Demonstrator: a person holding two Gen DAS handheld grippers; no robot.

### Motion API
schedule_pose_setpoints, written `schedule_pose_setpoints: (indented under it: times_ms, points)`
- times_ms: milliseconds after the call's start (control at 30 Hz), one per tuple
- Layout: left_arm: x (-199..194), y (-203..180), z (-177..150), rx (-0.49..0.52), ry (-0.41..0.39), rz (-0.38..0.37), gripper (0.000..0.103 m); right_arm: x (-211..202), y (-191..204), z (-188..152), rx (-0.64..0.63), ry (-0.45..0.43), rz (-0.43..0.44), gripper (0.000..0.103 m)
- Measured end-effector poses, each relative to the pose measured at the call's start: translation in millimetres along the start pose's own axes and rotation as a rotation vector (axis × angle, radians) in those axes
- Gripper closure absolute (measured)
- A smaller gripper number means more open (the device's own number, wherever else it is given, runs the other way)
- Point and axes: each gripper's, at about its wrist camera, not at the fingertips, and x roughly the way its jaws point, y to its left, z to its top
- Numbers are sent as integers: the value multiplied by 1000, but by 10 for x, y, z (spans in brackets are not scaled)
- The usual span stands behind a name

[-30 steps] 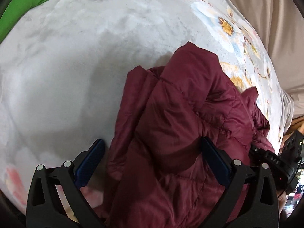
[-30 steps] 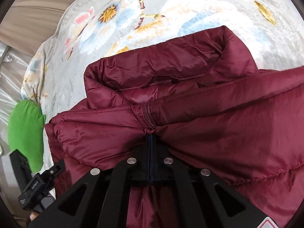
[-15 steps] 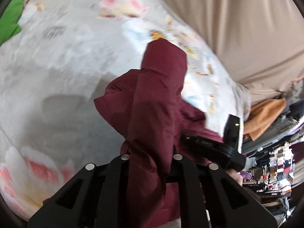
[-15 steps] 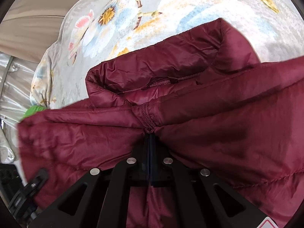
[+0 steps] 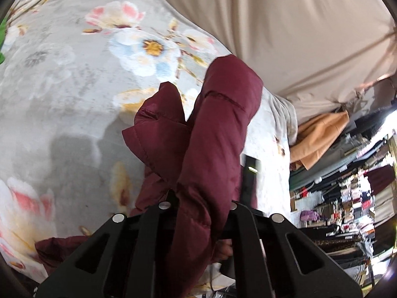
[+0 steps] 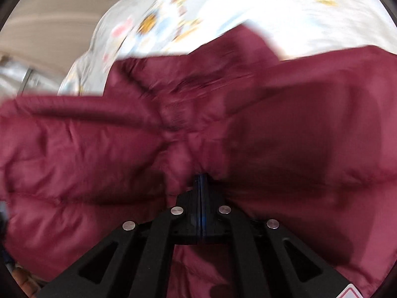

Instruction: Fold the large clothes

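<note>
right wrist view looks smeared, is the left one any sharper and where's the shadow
Right wrist view: motion blur smears the jacket and the floral blanket; only the right gripper looks crisp. Left wrist view: sharper, fisheye-bent edges, a soft grey shadow on the blanket left of the jacket.

Maroon quilted jacket, grey bedspread with pink, white and blue flowers, beige curtain, black tongs

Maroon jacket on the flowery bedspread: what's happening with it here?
A person is working a maroon puffer jacket with two handheld claws over a floral bedspread. The left claw, having just closed, grips a fold and holds it raised above the bedspread. The right claw is shut on the jacket near the zipper; its view is blurred.
</note>
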Motion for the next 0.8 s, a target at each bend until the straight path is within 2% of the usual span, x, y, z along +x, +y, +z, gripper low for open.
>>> schedule_pose_setpoints:
  times_ms: [167, 267, 333, 400, 467, 533, 600, 667, 733, 800]
  points:
    - [263, -439, -150, 103, 62, 14, 94, 258, 107, 40, -29, 39, 69, 102]
    - [399, -605, -173, 145, 55, 45, 94, 290, 49, 70, -13, 65, 122, 103]
    - [433, -651, -112, 133, 49, 47, 94, 148, -46, 65, 16, 67, 139, 103]
    - [447, -647, -66, 108, 39, 62, 94, -228, -201, -27, 22, 12, 179, 103]
    - [446, -627, -46, 73, 28, 68, 94, -541, -352, -191, 23, -8, 203, 101]
    - [400, -601, -27, 28, 7, 72, 94, -758, -462, -492, 3, 25, 236, 100]
    - [352, -582, -6, -17, -15, 72, 94, -702, -421, -739, -32, 107, 267, 100]
    - [285, -554, 16, -74, -39, 62, 94, -487, -304, -907, -89, 175, 249, 101]
    - [242, -531, 28, -118, -50, 51, 94, -253, -220, -966, -108, 205, 210, 102]
    - [231, -539, 31, -130, -57, 57, 94, -65, -169, -919, -85, 225, 243, 102]
